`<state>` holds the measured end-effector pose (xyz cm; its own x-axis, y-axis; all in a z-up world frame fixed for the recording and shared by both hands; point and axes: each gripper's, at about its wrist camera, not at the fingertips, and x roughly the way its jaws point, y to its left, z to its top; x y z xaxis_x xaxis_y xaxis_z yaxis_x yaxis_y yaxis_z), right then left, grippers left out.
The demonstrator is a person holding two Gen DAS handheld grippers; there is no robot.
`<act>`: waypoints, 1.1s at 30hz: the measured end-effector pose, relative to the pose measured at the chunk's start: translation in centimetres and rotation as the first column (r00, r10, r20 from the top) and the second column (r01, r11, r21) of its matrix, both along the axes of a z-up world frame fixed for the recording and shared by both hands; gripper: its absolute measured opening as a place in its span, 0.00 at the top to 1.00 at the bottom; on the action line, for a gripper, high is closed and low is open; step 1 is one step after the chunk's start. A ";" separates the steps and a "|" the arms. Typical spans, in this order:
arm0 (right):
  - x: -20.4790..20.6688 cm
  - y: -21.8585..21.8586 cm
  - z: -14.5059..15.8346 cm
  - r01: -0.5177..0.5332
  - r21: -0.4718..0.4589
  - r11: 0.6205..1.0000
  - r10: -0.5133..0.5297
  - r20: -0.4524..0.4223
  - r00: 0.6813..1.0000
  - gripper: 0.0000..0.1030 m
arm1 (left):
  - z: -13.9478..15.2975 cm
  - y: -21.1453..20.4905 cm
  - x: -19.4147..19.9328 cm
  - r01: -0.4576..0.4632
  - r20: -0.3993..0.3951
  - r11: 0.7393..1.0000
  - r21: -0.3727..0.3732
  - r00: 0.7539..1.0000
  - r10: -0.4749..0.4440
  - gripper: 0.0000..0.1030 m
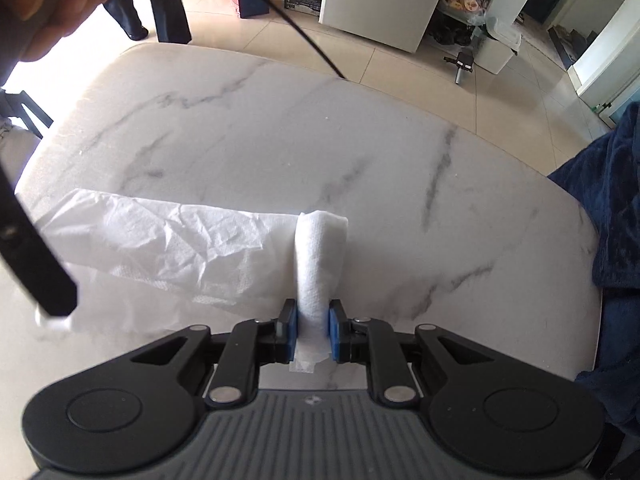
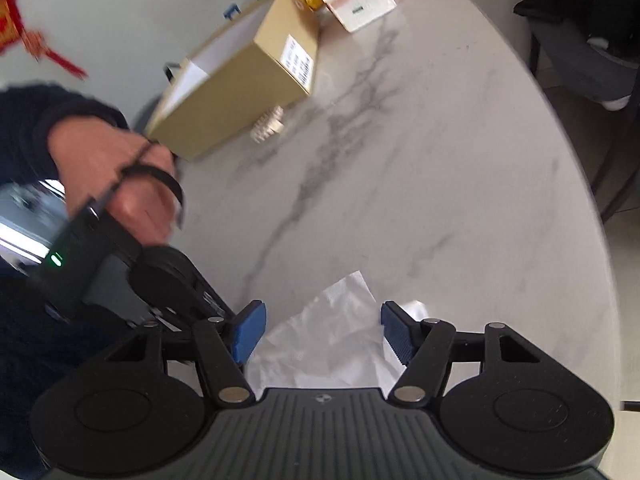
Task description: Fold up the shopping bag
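Observation:
A white, crinkled shopping bag [image 1: 168,252] lies flat on the marble table [image 1: 280,140], folded into a long strip. Its right end is rolled into a tight upright wad [image 1: 318,264], and my left gripper [image 1: 313,330] is shut on that wad, the blue pads pressing both sides. In the right wrist view my right gripper [image 2: 322,330] stands open above the bag's loose end [image 2: 332,340]; nothing is pinched between its fingers. A person's hand [image 2: 116,168] holds the left gripper's body at the left of that view.
A cardboard box [image 2: 248,76] stands on the table's far side, with a small pale object [image 2: 270,124] beside it and packets behind. A dark chair [image 2: 580,52] stands past the table edge. Dark blue cloth [image 1: 612,240] hangs at the right. A black cable [image 1: 280,12] crosses overhead.

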<state>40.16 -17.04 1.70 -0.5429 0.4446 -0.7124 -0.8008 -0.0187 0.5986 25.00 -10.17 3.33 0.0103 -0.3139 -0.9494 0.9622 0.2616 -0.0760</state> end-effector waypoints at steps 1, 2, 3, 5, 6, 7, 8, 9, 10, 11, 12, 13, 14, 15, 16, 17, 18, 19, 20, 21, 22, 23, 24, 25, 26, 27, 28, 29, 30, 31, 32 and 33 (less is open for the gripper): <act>0.2 -0.2 0.0 -0.005 -0.008 1.000 0.005 0.006 1.000 0.34 | -0.1 -0.2 0.0 -0.001 -0.001 1.000 -0.001 1.000 0.001 0.86; 0.4 -0.3 -0.4 -0.006 -0.027 1.000 0.007 0.010 1.000 0.34 | -0.1 -0.2 0.0 -0.002 -0.003 1.000 -0.003 1.000 0.002 0.86; 0.7 -0.5 -0.9 -0.006 -0.046 0.999 0.006 0.004 1.000 0.34 | -0.1 -0.3 0.1 -0.003 -0.006 1.000 -0.004 1.000 0.003 0.86; 1.2 -1.0 -0.9 0.009 -0.039 0.999 -0.008 0.037 0.999 0.34 | -0.2 -0.4 0.1 -0.004 -0.007 1.000 -0.004 1.000 0.004 0.86; 1.6 -1.4 -0.6 0.038 -0.002 0.999 -0.038 0.038 0.999 0.34 | -0.3 -0.5 0.0 -0.003 -0.005 1.000 -0.002 1.000 0.003 0.86; 1.8 -1.6 -0.5 0.045 0.011 0.999 -0.045 0.016 0.999 0.34 | -0.4 -0.7 -0.1 0.000 -0.001 1.000 0.000 1.000 0.000 0.86; 2.0 -1.9 -0.5 0.051 0.024 0.998 -0.050 -0.007 0.999 0.34 | -0.5 -0.9 -0.2 0.003 0.002 1.000 0.002 1.000 -0.003 0.86; 2.2 -2.1 -0.5 0.057 0.036 0.998 -0.056 -0.030 0.998 0.34 | -0.6 -1.1 -0.3 0.005 0.004 1.000 0.004 1.000 -0.005 0.85; 2.4 -2.3 -0.5 0.063 0.048 0.997 -0.060 -0.053 0.997 0.34 | -0.7 -1.2 -0.3 0.006 0.005 1.000 0.004 1.000 -0.006 0.85; 2.1 -2.1 -0.9 0.036 0.024 0.999 -0.035 -0.054 0.998 0.34 | -0.8 -1.2 -0.4 0.007 0.004 1.000 0.004 1.000 -0.007 0.85; 1.7 -1.9 -1.4 0.007 -0.001 1.000 -0.008 -0.056 0.998 0.34 | -0.8 -1.3 -0.4 0.006 0.002 1.000 0.004 1.000 -0.006 0.85; 1.3 -1.6 -1.9 -0.021 -0.027 0.999 0.019 -0.058 0.998 0.34 | -0.9 -1.3 -0.4 0.004 0.000 1.000 0.003 1.000 -0.004 0.85; 0.9 -1.4 -2.4 -0.050 -0.050 0.997 0.047 -0.061 0.997 0.34 | -1.0 -1.4 -0.4 0.002 -0.001 1.000 0.002 1.000 -0.002 0.85; 0.9 -1.5 -2.7 -0.052 -0.064 0.997 0.049 -0.057 0.997 0.34 | -1.1 -1.5 -0.4 -0.001 -0.002 1.000 0.001 1.000 0.001 0.85; 0.9 -1.6 -3.0 -0.053 -0.077 0.996 0.049 -0.052 0.997 0.35 | -1.2 -1.5 -0.4 -0.005 -0.004 1.000 0.000 1.000 0.005 0.85; 0.9 -1.8 -3.3 -0.054 -0.090 0.995 0.050 -0.048 0.998 0.40 | -1.3 -1.6 -0.4 -0.009 -0.007 1.000 -0.001 1.000 0.009 0.85; 0.9 -1.9 -3.6 -0.055 -0.102 0.993 0.051 -0.043 0.998 0.46 | -1.4 -1.6 -0.4 -0.012 -0.008 1.000 -0.002 1.000 0.012 0.85; 1.2 -2.2 -3.7 -0.045 -0.110 0.993 0.041 -0.033 0.999 0.50 | -1.4 -1.6 -0.4 -0.015 -0.009 1.000 -0.005 1.000 0.015 0.85; 1.4 -2.6 -3.7 -0.034 -0.118 0.992 0.032 -0.023 0.999 0.61 | -1.5 -1.5 -0.4 -0.018 -0.010 1.000 -0.009 1.000 0.018 0.85; 1.6 -2.9 -3.8 -0.028 -0.125 0.992 0.027 -0.009 1.000 0.73 | -1.6 -1.5 -0.4 -0.024 -0.013 1.000 -0.013 1.000 0.024 0.85; 1.7 -3.1 -3.9 -0.018 -0.134 0.991 0.019 0.006 1.000 0.78 | -1.6 -1.4 -0.4 -0.031 -0.017 0.999 -0.017 0.999 0.031 0.85; 1.5 -3.2 -3.8 -0.017 -0.132 0.991 0.021 0.030 0.999 0.87 | -1.7 -1.3 -0.3 -0.038 -0.021 0.999 -0.021 0.999 0.038 0.85; 1.3 -3.2 -3.8 -0.016 -0.130 0.991 0.024 0.054 0.998 0.90 | -1.7 -1.3 -0.3 -0.044 -0.023 0.999 -0.024 0.999 0.044 0.85; 1.1 -3.2 -3.7 -0.016 -0.128 0.992 0.026 0.079 0.997 0.92 | -1.7 -1.3 -0.3 -0.049 -0.024 0.998 -0.024 0.999 0.049 0.85; 0.9 -3.3 -3.6 -0.015 -0.126 0.992 0.028 0.103 0.994 0.97 | -1.7 -1.3 -0.3 -0.053 -0.023 0.998 -0.024 0.998 0.052 0.85; 0.7 -3.2 -3.5 -0.013 -0.121 0.993 0.029 0.127 0.992 0.97 | -1.8 -1.4 -0.3 -0.056 -0.023 0.998 -0.023 0.998 0.056 0.85; 0.4 -3.2 -3.3 -0.012 -0.116 0.993 0.029 0.151 0.988 0.97 | -1.8 -1.5 -0.2 -0.060 -0.024 0.998 -0.023 0.998 0.059 0.85; 0.0 -3.2 -3.1 -0.006 -0.106 0.994 0.025 0.179 0.983 0.97 | -1.8 -1.6 -0.2 -0.063 -0.028 0.998 -0.024 0.998 0.062 0.85; -0.4 -3.3 -2.9 -0.003 -0.097 0.995 0.023 0.206 0.978 0.97 | -1.8 -1.6 0.0 -0.066 -0.034 0.997 -0.027 0.997 0.065 0.85; -0.5 -3.6 -2.7 -0.002 -0.092 0.996 0.023 0.224 0.974 0.96 | -1.8 -1.5 0.1 -0.070 -0.041 0.997 -0.030 0.997 0.069 0.85; -1.1 -3.7 -2.5 0.001 -0.083 0.997 0.021 0.257 0.966 0.94 | -1.9 -1.5 0.2 -0.072 -0.045 0.997 -0.033 0.996 0.071 0.85; -1.7 -3.7 -2.3 0.001 -0.074 0.997 0.021 0.290 0.957 0.88 | -1.9 -1.5 0.3 -0.074 -0.050 0.997 -0.035 0.996 0.072 0.85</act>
